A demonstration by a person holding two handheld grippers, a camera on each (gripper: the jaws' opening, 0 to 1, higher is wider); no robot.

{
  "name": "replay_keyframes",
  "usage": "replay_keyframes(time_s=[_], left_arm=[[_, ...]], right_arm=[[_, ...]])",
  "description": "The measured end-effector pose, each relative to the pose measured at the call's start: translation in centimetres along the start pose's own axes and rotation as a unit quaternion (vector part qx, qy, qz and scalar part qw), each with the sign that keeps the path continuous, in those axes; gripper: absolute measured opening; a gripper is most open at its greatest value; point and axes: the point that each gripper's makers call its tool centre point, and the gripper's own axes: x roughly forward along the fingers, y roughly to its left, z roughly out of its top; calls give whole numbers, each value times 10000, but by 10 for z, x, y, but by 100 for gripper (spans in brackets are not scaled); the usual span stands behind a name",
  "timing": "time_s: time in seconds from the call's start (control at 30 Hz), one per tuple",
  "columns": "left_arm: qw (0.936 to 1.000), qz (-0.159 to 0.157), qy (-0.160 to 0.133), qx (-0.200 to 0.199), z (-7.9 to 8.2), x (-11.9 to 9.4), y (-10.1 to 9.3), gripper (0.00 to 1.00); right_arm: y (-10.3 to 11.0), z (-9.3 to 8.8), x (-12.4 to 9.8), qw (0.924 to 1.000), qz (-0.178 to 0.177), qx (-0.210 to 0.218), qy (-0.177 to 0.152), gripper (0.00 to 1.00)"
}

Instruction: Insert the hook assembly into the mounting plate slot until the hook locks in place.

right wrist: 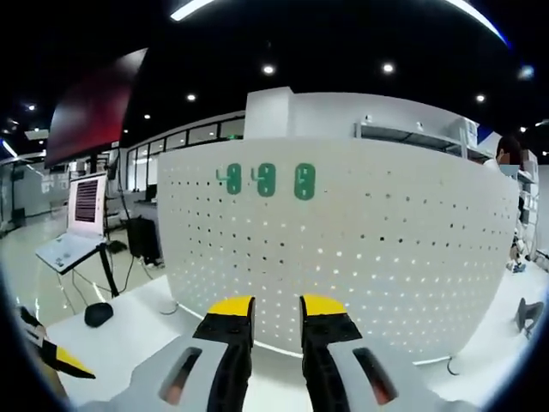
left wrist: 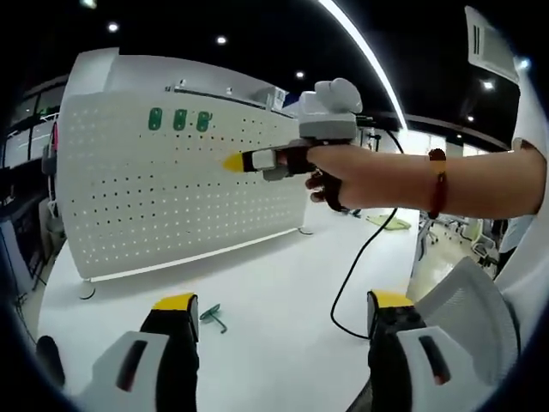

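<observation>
A white pegboard (left wrist: pixel 171 180) stands upright on the white table (left wrist: pixel 283 283), with three green hook pieces (left wrist: pixel 179 119) in a row near its top left. They also show in the right gripper view as green hook pieces (right wrist: pixel 267 180) high on the pegboard (right wrist: pixel 386 240). One loose green hook (left wrist: pixel 213 316) lies on the table in front of the board. My left gripper (left wrist: pixel 284 300) hangs low over the table, wide open and empty. A hand holds my right gripper (left wrist: pixel 236 161) with its yellow tips close to the board's face. In its own view the right gripper (right wrist: pixel 277 305) has a narrow gap with nothing in it.
A black cable (left wrist: pixel 360 257) trails across the table on the right. A grey chair back (left wrist: pixel 480 300) stands at the table's right edge. To the board's left are a laptop on a stand (right wrist: pixel 73 223) and a black mouse (right wrist: pixel 98 314).
</observation>
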Motion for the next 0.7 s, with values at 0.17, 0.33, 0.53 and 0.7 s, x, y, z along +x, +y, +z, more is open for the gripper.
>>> replay_keyframes(time_s=[0.17, 0.33, 0.53, 0.7], left_arm=[[9999, -51, 110, -13, -4, 3, 0, 82], [9996, -27, 214, -179, -8, 7, 9, 79], [9997, -48, 230, -105, -6, 12, 14, 78], [9996, -35, 263, -102, -6, 17, 21, 76]], right_arm=[[1, -3, -6, 9999, 122, 29, 42, 26], [-1, -7, -14, 9998, 197, 30, 72, 31], [4, -12, -21, 9986, 460, 166, 174, 37], [7, -16, -27, 9983, 541, 84, 188, 38]])
